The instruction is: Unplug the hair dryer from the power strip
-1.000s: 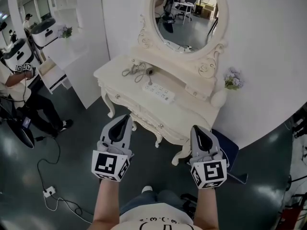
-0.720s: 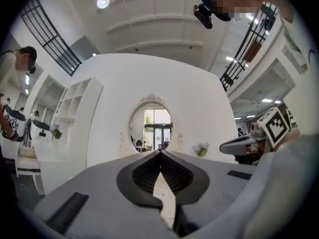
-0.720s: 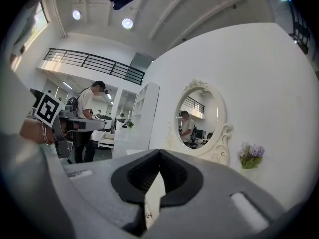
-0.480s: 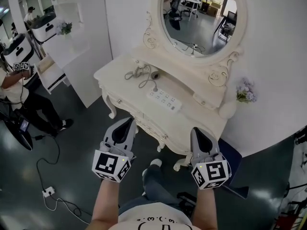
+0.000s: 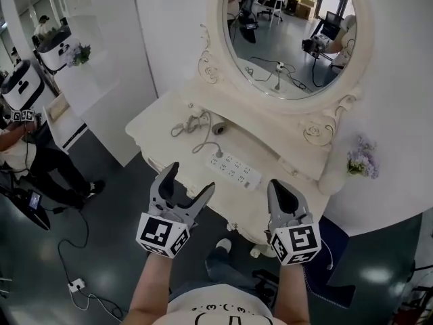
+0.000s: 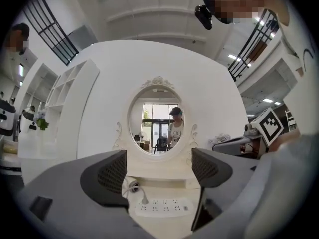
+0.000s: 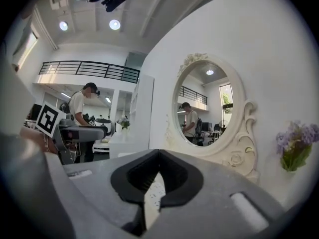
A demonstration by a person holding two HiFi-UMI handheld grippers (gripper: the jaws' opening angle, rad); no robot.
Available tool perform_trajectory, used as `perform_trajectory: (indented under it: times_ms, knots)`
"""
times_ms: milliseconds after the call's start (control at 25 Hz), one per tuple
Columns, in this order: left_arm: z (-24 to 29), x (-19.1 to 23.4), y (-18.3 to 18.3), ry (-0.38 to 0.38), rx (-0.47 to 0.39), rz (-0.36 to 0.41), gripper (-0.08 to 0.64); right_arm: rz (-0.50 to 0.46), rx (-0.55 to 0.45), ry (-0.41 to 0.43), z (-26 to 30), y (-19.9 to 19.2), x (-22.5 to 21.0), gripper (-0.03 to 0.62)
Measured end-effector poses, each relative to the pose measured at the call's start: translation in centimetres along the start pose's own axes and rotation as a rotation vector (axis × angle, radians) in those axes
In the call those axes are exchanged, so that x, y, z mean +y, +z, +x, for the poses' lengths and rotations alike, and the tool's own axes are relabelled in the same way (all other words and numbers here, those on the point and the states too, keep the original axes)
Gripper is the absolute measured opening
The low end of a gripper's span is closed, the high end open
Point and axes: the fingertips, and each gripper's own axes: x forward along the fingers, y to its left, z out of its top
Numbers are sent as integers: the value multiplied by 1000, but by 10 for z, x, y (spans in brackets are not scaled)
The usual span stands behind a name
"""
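Centrally, a cream dressing table (image 5: pixel 160 122) stands against a white wall under an oval mirror (image 5: pixel 291 39). The white power strip (image 5: pixel 235 170) lies flat on the tabletop near its front edge. One plug (image 5: pixel 218 156) sits in the end of the strip that is nearer the hair dryer (image 5: pixel 218 128). The dryer shows only as a small grey rounded body lying farther back, close under the mirror frame. A pale cable (image 5: pixel 185 124) lies coiled just beside the dryer and runs to the plug.

Both grippers are held in front of the table, short of its edge, and touch nothing. The left gripper (image 5: pixel 191 180) has its jaws spread and opening, with nothing between them; in its own view the strip and plug show beyond the gap. The right gripper (image 5: pixel 279 187) has its jaws brought together, empty, the tips meeting.

A bunch of lilac flowers (image 5: pixel 362 157) stands at the table's right end. At far left a person (image 5: pixel 20 147) stands on the dark floor, where a second strip (image 5: pixel 76 285) lies with its cord.
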Motion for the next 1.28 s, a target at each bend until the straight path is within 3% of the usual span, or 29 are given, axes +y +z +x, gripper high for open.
perform_trajectory:
  times_ms: [40,320,560,1040,1280]
  knots:
    - [13,4,-6,-10,14,-10,398,-5,8,-7,11,-2,-8,2]
    - [83,19,-61,-44,145,-61,379,22,80,-18,67,-32,-50,2]
    - [112,22,-106,-66,257,-85,367,74,147,-26,91,-69,-64,1]
    - [138,30,-178,-114,429,-133,331,125,352,9,119,-160,-52,1]
    - [155,39,-205,-133,499,-137,331,148,427,31,129,-187,-41,2]
